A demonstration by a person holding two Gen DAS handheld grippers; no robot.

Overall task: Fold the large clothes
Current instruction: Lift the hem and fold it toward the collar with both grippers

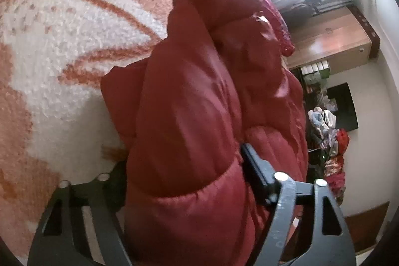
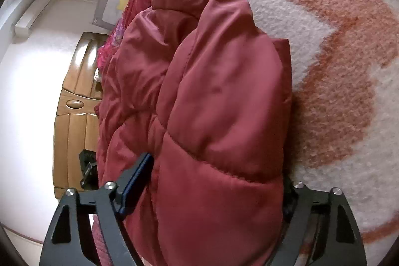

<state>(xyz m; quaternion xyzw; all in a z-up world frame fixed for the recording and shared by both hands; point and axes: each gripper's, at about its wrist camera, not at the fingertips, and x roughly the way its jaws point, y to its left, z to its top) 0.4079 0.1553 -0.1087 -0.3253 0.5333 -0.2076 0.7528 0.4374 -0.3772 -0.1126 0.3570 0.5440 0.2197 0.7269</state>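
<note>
We're clamping the red jacket (image 1: 199, 96) w/ both tools: left gripper (image 1: 184, 181) is pinching a thick padded fold btwn its fingers, right gripper (image 2: 214, 186) likewise. Jacket's lying bunched ahead of both, on the blanket (image 1: 62, 29).

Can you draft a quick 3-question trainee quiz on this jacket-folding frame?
1. True or false: the bulky dark-red quilted puffer jacket sits between the fingers of both the left gripper and the right gripper.
2. What lies under the jacket? A) bare wooden floor B) fluffy white blanket with orange flower pattern C) glass table
3. Fill in: in the right wrist view, the furniture beyond the jacket is a light ___ cabinet.

Key: 1 true; 2 B; 3 wooden.
</note>
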